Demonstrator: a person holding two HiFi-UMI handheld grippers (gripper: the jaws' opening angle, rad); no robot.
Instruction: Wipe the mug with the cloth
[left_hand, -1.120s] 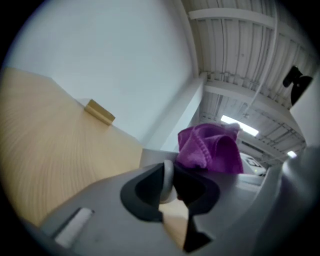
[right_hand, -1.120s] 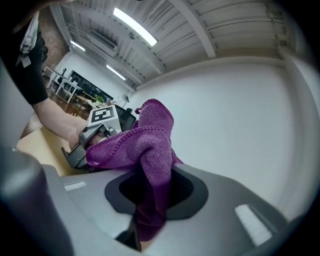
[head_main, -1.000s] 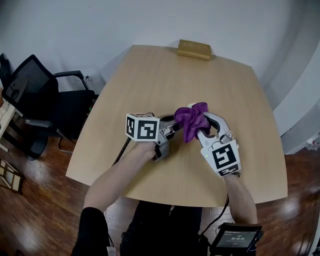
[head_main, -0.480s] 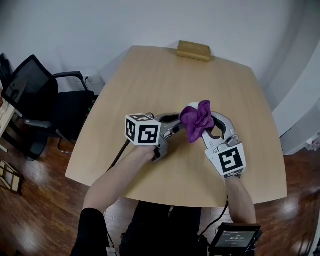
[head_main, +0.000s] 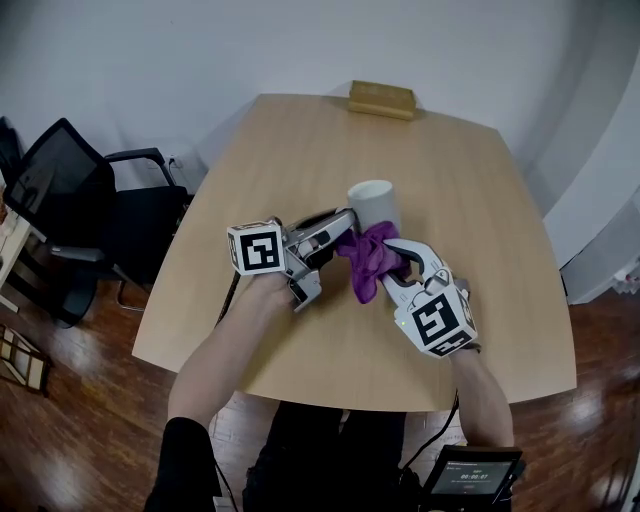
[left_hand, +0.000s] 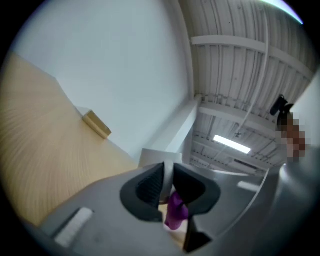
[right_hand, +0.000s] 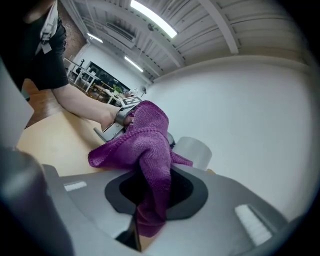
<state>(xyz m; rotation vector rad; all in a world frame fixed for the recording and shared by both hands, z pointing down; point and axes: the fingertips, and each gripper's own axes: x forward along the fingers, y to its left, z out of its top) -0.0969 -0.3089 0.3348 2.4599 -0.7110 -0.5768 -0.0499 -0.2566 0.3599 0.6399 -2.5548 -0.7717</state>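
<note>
White cylindrical mug (head_main: 375, 200), frame centre: left gripper (head_main: 343, 220) clamps its thin pale edge, likely to steady it. Purple terry cloth (head_main: 364, 258), just below: pinched between the 2 jaws of right gripper (right_hand: 150, 190), bunched against the mug for wiping.

Head cam sits high over the near edge of the table (head_main: 300, 150) and stares steeply down, so the whole top fits in from a fair way up. The left gripper (head_main: 345, 225) view is jammed right up against its own jaws, tilted toward the far wall and ceiling. It shares the tan box (left_hand: 96, 124) at the far edge with the head view. The right gripper (head_main: 390, 255) view is just as close and faces left across the table, sharing the mug (right_hand: 194, 150) and cloth (right_hand: 150, 145).
</note>
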